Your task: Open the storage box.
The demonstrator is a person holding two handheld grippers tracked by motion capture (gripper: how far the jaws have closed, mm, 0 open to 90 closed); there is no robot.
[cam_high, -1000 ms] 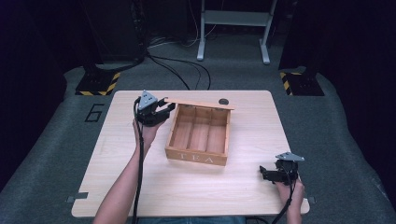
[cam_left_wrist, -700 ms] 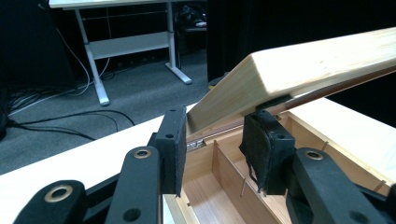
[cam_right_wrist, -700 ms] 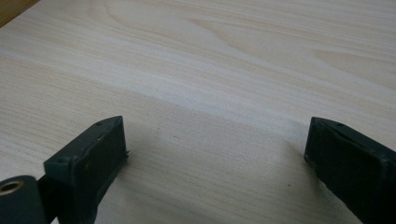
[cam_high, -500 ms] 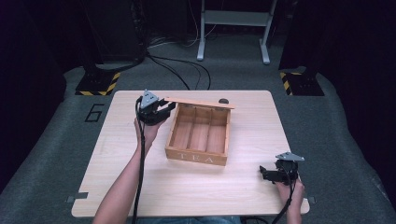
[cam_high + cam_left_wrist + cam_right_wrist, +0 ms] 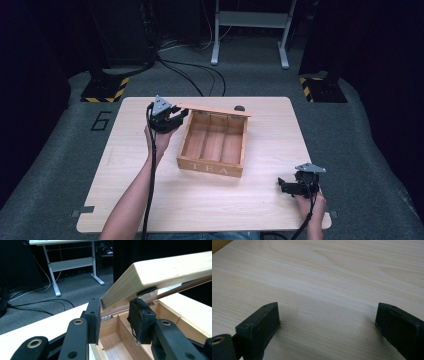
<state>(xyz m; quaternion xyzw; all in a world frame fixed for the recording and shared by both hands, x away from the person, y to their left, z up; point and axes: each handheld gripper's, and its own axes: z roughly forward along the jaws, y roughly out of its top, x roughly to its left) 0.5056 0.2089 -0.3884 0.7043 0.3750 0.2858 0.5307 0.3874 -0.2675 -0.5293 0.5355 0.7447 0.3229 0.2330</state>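
Lab/recording studio: black curtains, grey carpet w/ hazard-taped stands (image 5: 104, 88), floor cables (image 5: 192, 75), lone wooden table (image 5: 135, 200).

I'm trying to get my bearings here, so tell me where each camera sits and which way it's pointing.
High view: above the person's side, looking forward and down at the table and tea box; both forearms show.
Left gripper view: on the left gripper, looking along its jaws, shut on the box lid.
Right gripper view: on the right gripper, facing bare tabletop, jaws open.
Shared: high and left gripper views both show the lid.

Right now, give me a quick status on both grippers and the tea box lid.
Left gripper shut on lid corner, lid raised at a tilt. Right gripper open, idle on table. Tea box open, compartments look empty, nothing in the way.
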